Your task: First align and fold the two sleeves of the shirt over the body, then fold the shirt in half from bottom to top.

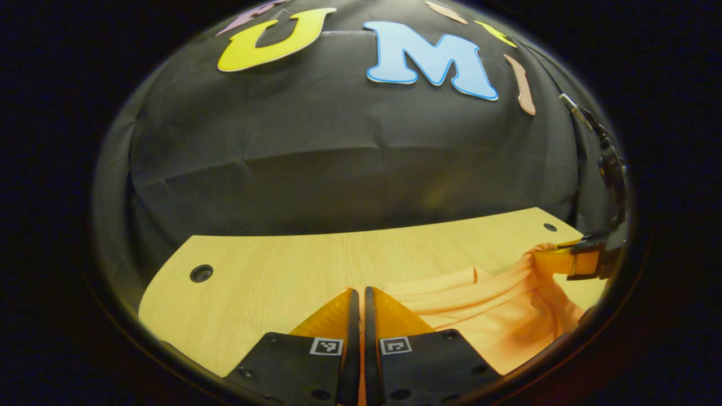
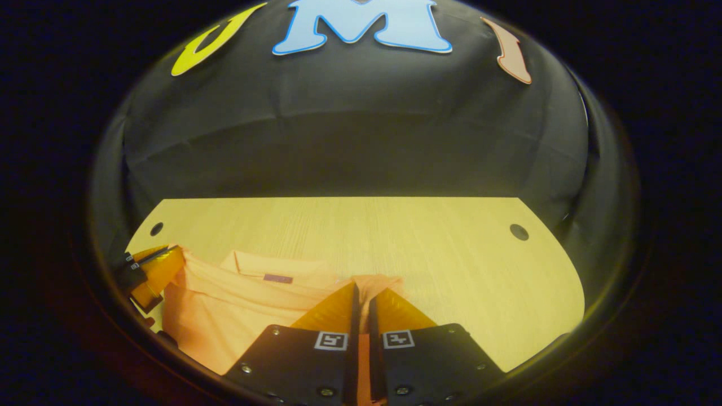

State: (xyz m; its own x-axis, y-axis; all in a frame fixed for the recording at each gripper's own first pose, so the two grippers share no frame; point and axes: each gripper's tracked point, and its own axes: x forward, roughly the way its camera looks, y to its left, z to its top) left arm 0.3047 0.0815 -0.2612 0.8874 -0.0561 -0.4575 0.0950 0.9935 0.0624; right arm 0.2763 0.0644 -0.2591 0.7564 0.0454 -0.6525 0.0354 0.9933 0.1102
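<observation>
Left gripper [image 1: 361,293], seen in the left gripper view: fingers pressed nearly together, orange fabric visible in the thin slit between them, so it is clamped on the shirt [image 1: 496,321]. The shirt lies bunched and rippled on the light wood table [image 1: 271,270], to the right of those fingers, with folds running up toward the far right edge. There the right gripper [image 1: 555,260] shows, pinching a raised corner of the shirt so the cloth is drawn taut up to it.

Right gripper view: the right gripper [image 2: 362,293] has its fingers almost closed, with orange cloth between them, so it too is clamped on the shirt [image 2: 225,310]. The shirt spreads to the left of the fingers; its collar [image 2: 271,265] lies flat with a small dark label [image 2: 277,278] at the neck. At the far left edge the left gripper [image 2: 166,255] holds another shirt corner lifted off the table [image 2: 451,254]. Round holes sit near the table's far corners.
</observation>
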